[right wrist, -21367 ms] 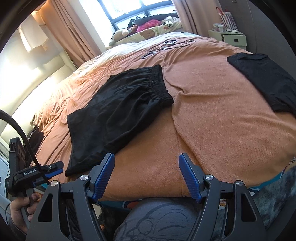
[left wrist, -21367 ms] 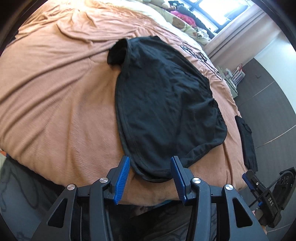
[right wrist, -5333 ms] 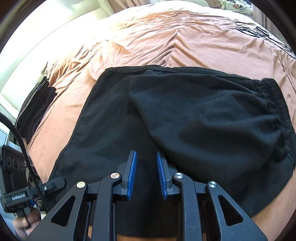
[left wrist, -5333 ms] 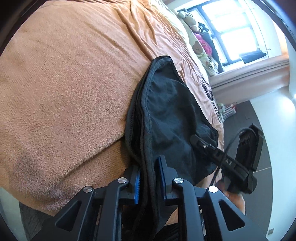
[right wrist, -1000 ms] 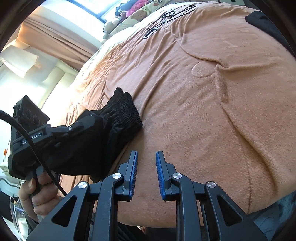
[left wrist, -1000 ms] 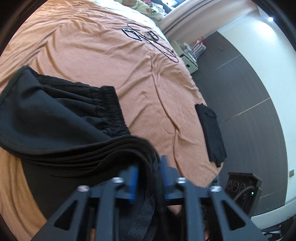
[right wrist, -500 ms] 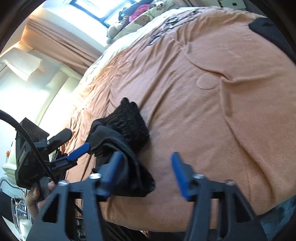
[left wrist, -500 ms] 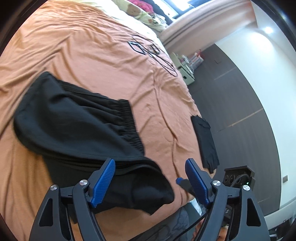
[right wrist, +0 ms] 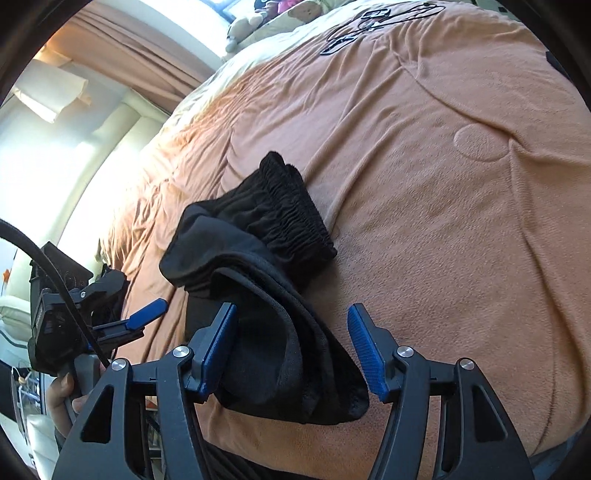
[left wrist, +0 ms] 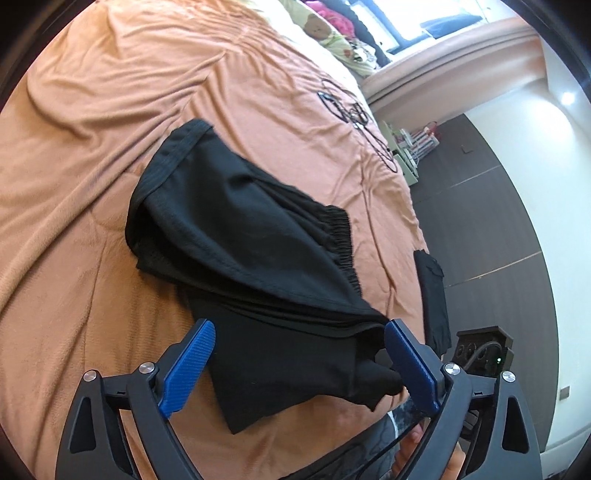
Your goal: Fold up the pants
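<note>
The black pants [left wrist: 251,251] lie folded in layers on the orange bedspread [left wrist: 92,147], elastic waistband [left wrist: 343,243] toward the right. My left gripper [left wrist: 299,369] hangs over the pants' near edge; its jaws are opening, with cloth lying between the blue pads [left wrist: 188,369] and neither pad pressing it. In the right wrist view the same pants [right wrist: 266,266] bunch at the bed's near edge. My right gripper [right wrist: 291,349] is open, a loose fold between its pads. My left gripper [right wrist: 129,295] shows there at the far left, held by a hand.
A second folded black garment [left wrist: 432,291] lies at the bed's right edge above a dark floor [left wrist: 480,229]. Black cords [left wrist: 351,110] lie farther up the bedspread. Stuffed toys [left wrist: 321,26] sit by the window. Curtains [right wrist: 129,48] hang at the left.
Both grippers were shut a second ago, the left on the pants' fold. Both have opened and drawn back, and the pants now lie folded on the bed.
</note>
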`<state>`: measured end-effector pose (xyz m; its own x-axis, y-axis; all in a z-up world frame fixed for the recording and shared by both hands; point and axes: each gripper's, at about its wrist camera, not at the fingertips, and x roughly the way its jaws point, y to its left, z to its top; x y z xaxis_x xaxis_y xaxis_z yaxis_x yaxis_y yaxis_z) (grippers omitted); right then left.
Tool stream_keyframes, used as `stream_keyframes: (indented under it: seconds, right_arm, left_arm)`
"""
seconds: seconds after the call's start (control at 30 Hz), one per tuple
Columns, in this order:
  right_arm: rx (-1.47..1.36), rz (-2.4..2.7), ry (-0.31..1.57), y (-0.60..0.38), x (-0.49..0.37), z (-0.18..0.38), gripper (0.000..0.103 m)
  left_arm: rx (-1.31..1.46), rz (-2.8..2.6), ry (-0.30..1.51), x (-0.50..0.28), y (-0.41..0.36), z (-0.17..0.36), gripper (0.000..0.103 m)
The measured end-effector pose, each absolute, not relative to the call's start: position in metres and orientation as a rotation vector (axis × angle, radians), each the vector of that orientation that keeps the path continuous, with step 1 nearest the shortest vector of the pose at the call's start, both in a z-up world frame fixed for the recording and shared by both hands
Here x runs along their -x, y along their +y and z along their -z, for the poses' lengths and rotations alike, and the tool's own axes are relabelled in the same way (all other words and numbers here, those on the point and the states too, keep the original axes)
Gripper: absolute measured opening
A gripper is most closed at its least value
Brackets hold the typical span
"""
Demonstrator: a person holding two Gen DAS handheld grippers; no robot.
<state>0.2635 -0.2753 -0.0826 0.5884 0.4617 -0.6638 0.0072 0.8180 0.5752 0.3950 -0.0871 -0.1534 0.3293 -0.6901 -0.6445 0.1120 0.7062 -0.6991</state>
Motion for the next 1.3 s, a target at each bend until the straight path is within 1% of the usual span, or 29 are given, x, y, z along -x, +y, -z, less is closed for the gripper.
stream_keyframes:
  seconds: [0.43, 0.63, 0.7, 0.73, 0.8, 0.83, 0.87, 0.9, 0.97, 1.0, 1.03, 1.1, 1.13, 1.17, 1.2, 1.3]
  right_arm:
    - [-0.555, -0.285, 0.936, -0.270, -0.271, 0.087, 0.060]
    - [-0.549, -0.289, 0.935, -0.270, -0.272, 0.091, 0.060]
    - [-0.544, -0.282, 0.930, -0.271, -0.271, 0.091, 0.060]
    - [-0.542, -0.283, 0.928, -0.271, -0.270, 0.091, 0.060]
    - [-0.538, -0.284, 0.927, -0.273, -0.268, 0.092, 0.060]
    - [-0.539, -0.285, 0.927, -0.273, -0.267, 0.093, 0.060]
    - [-0.540, -0.287, 0.926, -0.274, -0.266, 0.094, 0.056]
    - [-0.542, -0.292, 0.928, -0.275, -0.265, 0.095, 0.052]
    - [-0.544, -0.298, 0.929, -0.276, -0.263, 0.097, 0.048]
    - [-0.542, -0.302, 0.929, -0.276, -0.262, 0.097, 0.041]
    - [-0.537, -0.311, 0.930, -0.276, -0.261, 0.098, 0.037]
    - [-0.527, -0.319, 0.929, -0.277, -0.259, 0.098, 0.023]
    - [-0.524, -0.326, 0.925, -0.277, -0.257, 0.098, 0.020]
    - [-0.521, -0.338, 0.919, -0.277, -0.256, 0.097, 0.013]
    - [-0.520, -0.346, 0.913, -0.277, -0.255, 0.096, 0.010]
    - [-0.509, -0.370, 0.892, -0.277, -0.252, 0.093, 0.005]
  left_arm:
    - [0.624, 0.481, 1.162, -0.423, -0.084, 0.196, 0.095]
    - [0.635, 0.430, 1.099, -0.435, -0.071, 0.189, 0.094]
    - [0.643, 0.425, 1.060, -0.435, -0.065, 0.179, 0.090]
    - [0.637, 0.418, 1.045, -0.435, -0.063, 0.175, 0.088]
    - [0.619, 0.405, 1.017, -0.437, -0.059, 0.167, 0.079]
    - [0.609, 0.398, 1.009, -0.437, -0.059, 0.164, 0.069]
    - [0.601, 0.391, 1.006, -0.438, -0.058, 0.161, 0.060]
    - [0.595, 0.385, 1.003, -0.439, -0.058, 0.158, 0.055]
    - [0.587, 0.378, 0.998, -0.444, -0.059, 0.151, 0.035]
    - [0.577, 0.376, 0.997, -0.447, -0.060, 0.147, 0.029]
    - [0.572, 0.375, 0.996, -0.449, -0.061, 0.144, 0.020]
    - [0.562, 0.378, 0.984, -0.456, -0.065, 0.135, 0.013]
    - [0.556, 0.380, 0.977, -0.458, -0.067, 0.130, 0.011]
    - [0.547, 0.387, 0.965, -0.462, -0.070, 0.125, 0.011]
    - [0.540, 0.394, 0.958, -0.466, -0.074, 0.120, 0.010]
    - [0.520, 0.411, 0.948, -0.478, -0.085, 0.111, 0.009]
